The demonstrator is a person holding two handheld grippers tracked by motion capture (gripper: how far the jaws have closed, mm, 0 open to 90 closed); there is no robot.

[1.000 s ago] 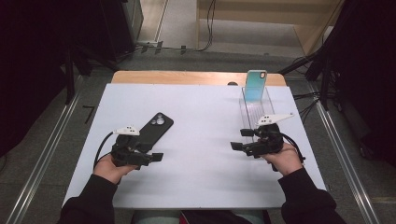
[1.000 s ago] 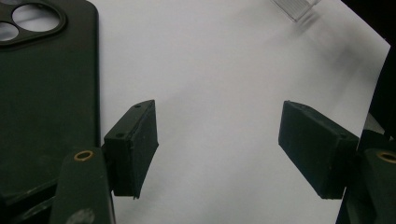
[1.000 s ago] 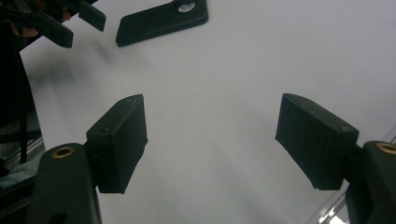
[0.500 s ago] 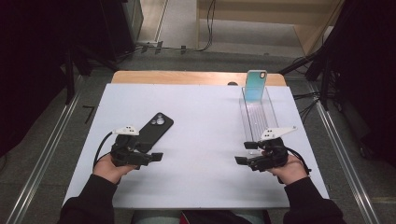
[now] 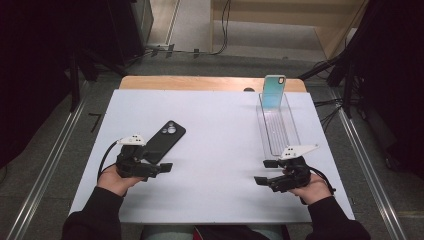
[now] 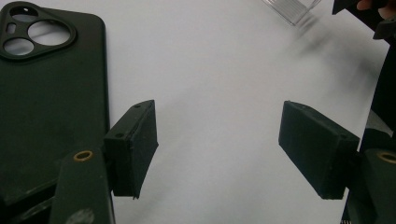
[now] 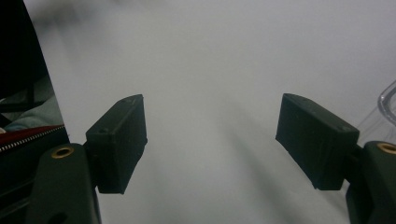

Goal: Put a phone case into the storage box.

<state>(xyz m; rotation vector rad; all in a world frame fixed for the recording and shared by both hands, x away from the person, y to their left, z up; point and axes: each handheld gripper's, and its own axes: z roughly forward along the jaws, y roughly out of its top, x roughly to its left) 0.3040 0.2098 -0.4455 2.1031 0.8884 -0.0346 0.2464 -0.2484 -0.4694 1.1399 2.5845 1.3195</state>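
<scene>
Between grasps, both tongs released.
The black case [image 5: 166, 140] lies flat on the worktop [image 5: 220, 130], well left of the rack [image 5: 277, 127]; left tongs [image 5: 162, 167] beside it must grasp next, right tongs [image 5: 262, 172] idle.

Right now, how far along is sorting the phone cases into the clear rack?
Done: a teal case stands at the far end of the rack. In hand: nothing; both the left tongs and right tongs are open and empty. Left: the black case lies flat beside the left tongs.
</scene>
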